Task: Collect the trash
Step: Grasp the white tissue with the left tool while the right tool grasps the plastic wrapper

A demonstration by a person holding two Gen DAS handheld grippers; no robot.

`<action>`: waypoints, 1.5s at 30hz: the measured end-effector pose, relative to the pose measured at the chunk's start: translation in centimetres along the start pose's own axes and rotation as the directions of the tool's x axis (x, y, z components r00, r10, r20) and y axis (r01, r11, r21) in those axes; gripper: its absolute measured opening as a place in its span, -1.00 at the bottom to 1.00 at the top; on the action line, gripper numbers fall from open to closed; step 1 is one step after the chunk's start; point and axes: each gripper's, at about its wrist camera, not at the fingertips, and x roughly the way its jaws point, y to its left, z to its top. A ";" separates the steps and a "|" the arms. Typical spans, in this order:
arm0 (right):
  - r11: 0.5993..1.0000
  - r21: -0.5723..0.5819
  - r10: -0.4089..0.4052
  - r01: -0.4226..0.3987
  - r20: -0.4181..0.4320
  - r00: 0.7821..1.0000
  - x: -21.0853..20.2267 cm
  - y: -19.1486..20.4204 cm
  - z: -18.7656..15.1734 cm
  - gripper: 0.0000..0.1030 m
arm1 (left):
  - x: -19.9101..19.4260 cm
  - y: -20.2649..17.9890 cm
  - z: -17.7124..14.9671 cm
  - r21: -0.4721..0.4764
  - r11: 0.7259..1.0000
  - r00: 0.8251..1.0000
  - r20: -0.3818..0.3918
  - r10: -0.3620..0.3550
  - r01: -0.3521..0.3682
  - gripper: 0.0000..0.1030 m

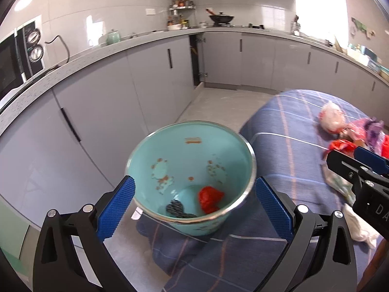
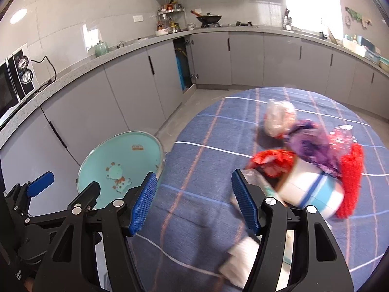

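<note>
A teal enamel basin (image 1: pixel 189 155) stands at the edge of the blue checked tablecloth (image 1: pixel 279 131). Inside it lie a red wrapper (image 1: pixel 210 198) and a dark grey scrap (image 1: pixel 178 209). My left gripper (image 1: pixel 194 187) is open wide, one pad on either side of the basin's rim and clear of it. My right gripper (image 2: pixel 194 180) is open over bare cloth with nothing between its pads. To its right lies a heap of trash: a white-and-blue paper cup (image 2: pixel 311 189), red wrappers (image 2: pixel 272 160), a purple wrapper (image 2: pixel 311 143) and a clear bag (image 2: pixel 279 116). A white tissue (image 2: pixel 240 258) lies below its right finger.
Grey cabinets (image 2: pixel 126 97) under a long counter curve round the room's left and back. A microwave (image 2: pixel 14 80) sits on the counter at left. Grey floor (image 2: pixel 194 102) runs between the cabinets and the table. The right gripper (image 1: pixel 350 158) shows at the left wrist view's right edge.
</note>
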 end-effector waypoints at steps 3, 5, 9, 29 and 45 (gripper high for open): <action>1.000 0.011 -0.024 0.024 0.008 1.000 -1.0 -1.3 -0.6 0.25 | -0.4 -1.4 -0.2 0.015 1.000 1.000 -0.004 -0.025 0.025 0.89; 0.999 0.023 -0.038 0.038 0.010 0.999 -1.6 -2.3 -1.0 0.25 | -0.6 -2.1 -0.4 0.023 0.999 0.999 -0.008 -0.044 0.044 0.89; 0.996 0.056 -0.066 0.065 0.011 0.998 -2.8 -4.3 -1.8 0.25 | -1.0 -3.7 -0.7 0.049 0.996 0.997 -0.008 -0.072 0.072 0.89; 0.961 0.166 -0.218 0.220 -0.031 0.976 -6.7 -13.1 -7.0 0.23 | -2.3 -12.5 -3.9 0.176 0.912 0.929 -0.091 -0.359 0.369 0.67; 0.948 0.223 -0.228 0.227 -0.021 0.973 -8.2 -15.6 -7.8 0.23 | -1.6 -18.5 -6.4 0.198 0.809 0.829 -0.225 -0.512 0.554 -0.36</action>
